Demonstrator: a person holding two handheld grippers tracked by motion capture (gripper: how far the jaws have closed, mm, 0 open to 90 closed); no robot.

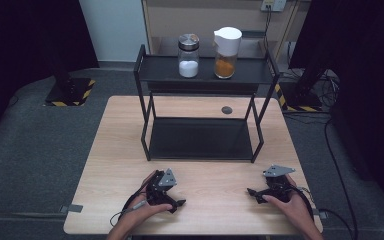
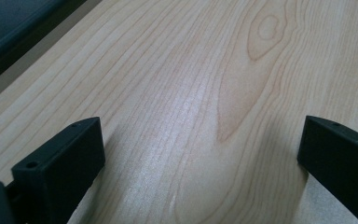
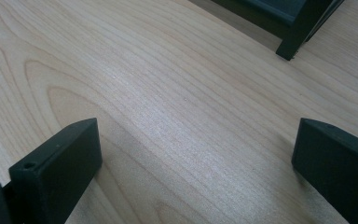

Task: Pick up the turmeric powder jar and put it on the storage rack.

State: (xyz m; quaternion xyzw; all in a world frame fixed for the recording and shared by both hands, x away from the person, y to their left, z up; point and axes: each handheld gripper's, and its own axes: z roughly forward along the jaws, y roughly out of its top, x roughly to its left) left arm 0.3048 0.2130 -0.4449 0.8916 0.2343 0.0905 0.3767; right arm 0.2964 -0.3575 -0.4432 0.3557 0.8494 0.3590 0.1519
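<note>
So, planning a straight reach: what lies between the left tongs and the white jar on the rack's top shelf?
High view: bare table, then the rack's black lower shelf, between the left tongs and the white jar.

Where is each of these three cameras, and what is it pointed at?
High view: above the person's side, looking down on table, black rack, both hands.
Left gripper view: rides the left gripper, facing bare wood between open jaws.
Right gripper view: rides the right gripper, facing wood and a rack foot.
Shared: the table.
</note>
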